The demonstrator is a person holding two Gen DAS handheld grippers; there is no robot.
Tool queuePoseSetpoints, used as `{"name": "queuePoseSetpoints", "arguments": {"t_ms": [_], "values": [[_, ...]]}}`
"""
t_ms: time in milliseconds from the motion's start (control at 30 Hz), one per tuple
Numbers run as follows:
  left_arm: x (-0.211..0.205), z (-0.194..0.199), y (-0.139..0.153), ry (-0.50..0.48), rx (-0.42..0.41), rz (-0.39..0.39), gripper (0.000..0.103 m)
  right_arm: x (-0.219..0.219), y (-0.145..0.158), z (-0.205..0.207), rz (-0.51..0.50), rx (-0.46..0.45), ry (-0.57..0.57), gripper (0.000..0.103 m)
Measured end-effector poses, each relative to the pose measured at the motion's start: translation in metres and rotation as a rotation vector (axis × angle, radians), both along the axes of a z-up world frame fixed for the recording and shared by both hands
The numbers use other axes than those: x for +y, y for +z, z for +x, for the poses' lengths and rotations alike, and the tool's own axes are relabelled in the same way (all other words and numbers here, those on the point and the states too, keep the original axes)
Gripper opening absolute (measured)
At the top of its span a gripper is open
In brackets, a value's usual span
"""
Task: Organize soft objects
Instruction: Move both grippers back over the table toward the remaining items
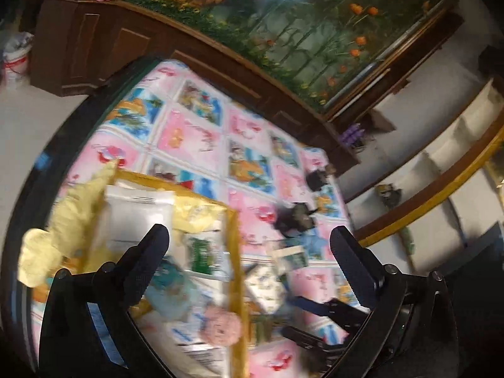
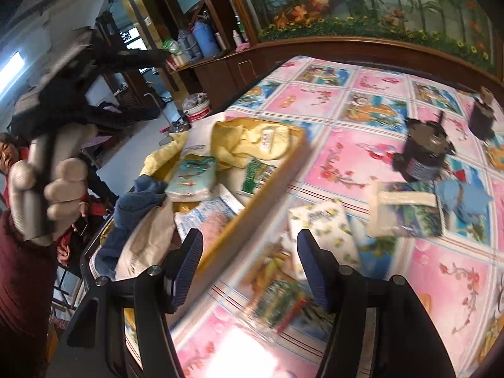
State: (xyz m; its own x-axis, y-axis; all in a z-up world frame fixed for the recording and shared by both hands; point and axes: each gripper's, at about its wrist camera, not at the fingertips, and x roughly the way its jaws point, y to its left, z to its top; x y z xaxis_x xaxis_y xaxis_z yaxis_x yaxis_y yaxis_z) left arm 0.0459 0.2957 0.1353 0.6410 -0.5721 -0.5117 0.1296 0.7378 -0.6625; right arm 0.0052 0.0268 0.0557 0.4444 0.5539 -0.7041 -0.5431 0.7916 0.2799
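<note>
Your right gripper (image 2: 252,271) hangs open and empty, like your left gripper (image 1: 249,252); lower squarely over the white lemon-print tissue pack (image 2: 318,223), then carry it to the gold-rimmed rectangular box (image 2: 277,170).

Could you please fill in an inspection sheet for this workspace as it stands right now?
Surface: table under a pink-and-blue picture tablecloth.
Job's things: gold-edged box holds yellow cloth, blue towel, tissue packs; floral pack lies outside on the cloth.
Clutter: two dark devices stand at the far side.
Grippers: left gripper open above the box; right gripper open, empty.
Cables: nothing seen.
Surroundings: wooden cabinet, flower mural, white bucket.
</note>
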Motion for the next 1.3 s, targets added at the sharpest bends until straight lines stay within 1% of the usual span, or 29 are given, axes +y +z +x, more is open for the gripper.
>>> {"name": "queuePoseSetpoints", "arguments": {"t_ms": [33,67,100,133,167,233,300,333,367,400,433,467,533,600,700,800,967,1100,1300], "values": [[-0.006,-0.008,0.005,-0.031,-0.041,-0.068,0.103,-0.008,0.0,-0.001,0.003,0.002,-0.016,0.062],[-0.016,-0.016,0.009,-0.073,-0.062,-0.106,0.103,-0.017,-0.001,-0.002,0.008,0.003,-0.034,0.062],[-0.027,-0.022,0.015,-0.1,-0.075,-0.097,0.103,-0.027,-0.001,-0.004,0.015,0.002,-0.05,0.062],[-0.04,-0.031,0.022,-0.111,-0.104,-0.062,0.103,-0.038,-0.001,-0.007,0.023,-0.001,-0.068,0.062],[-0.052,-0.041,0.029,-0.099,-0.136,-0.022,0.103,-0.048,0.0,-0.01,0.027,-0.006,-0.087,0.062],[-0.079,-0.066,0.045,-0.05,-0.24,0.07,0.103,-0.07,0.003,-0.018,0.033,-0.022,-0.129,0.062],[-0.103,-0.095,0.061,0.062,-0.362,0.218,0.103,-0.094,0.006,-0.026,0.034,-0.04,-0.171,0.062],[-0.114,-0.109,0.067,0.122,-0.415,0.273,0.103,-0.104,0.007,-0.03,0.032,-0.048,-0.192,0.062],[-0.123,-0.122,0.073,0.174,-0.455,0.306,0.103,-0.114,0.008,-0.033,0.031,-0.053,-0.212,0.062],[-0.128,-0.13,0.074,0.202,-0.477,0.311,0.103,-0.126,0.009,-0.036,0.031,-0.056,-0.233,0.062],[-0.133,-0.136,0.075,0.211,-0.486,0.299,0.103,-0.135,0.01,-0.039,0.032,-0.059,-0.251,0.062],[-0.138,-0.137,0.073,0.189,-0.482,0.282,0.103,-0.143,0.01,-0.04,0.032,-0.061,-0.27,0.062],[-0.151,-0.129,0.064,0.134,-0.43,0.286,0.103,-0.158,0.011,-0.044,0.034,-0.067,-0.303,0.062],[-0.165,-0.125,0.051,0.125,-0.386,0.323,0.103,-0.17,0.012,-0.049,0.041,-0.074,-0.33,0.062],[-0.186,-0.126,0.035,0.114,-0.35,0.393,0.103,-0.182,0.01,-0.054,0.051,-0.077,-0.355,0.062],[-0.199,-0.13,0.02,0.094,-0.325,0.42,0.103,-0.193,0.006,-0.056,0.059,-0.068,-0.375,0.062],[-0.212,-0.127,-0.002,0.06,-0.272,0.438,0.103,-0.2,0.0,-0.053,0.072,-0.051,-0.385,0.062],[-0.215,-0.124,-0.012,0.065,-0.254,0.436,0.103,-0.202,-0.003,-0.049,0.072,-0.047,-0.383,0.062],[-0.215,-0.114,-0.022,0.073,-0.222,0.439,0.103,-0.211,-0.014,-0.036,0.081,-0.017,-0.402,0.062]]}}
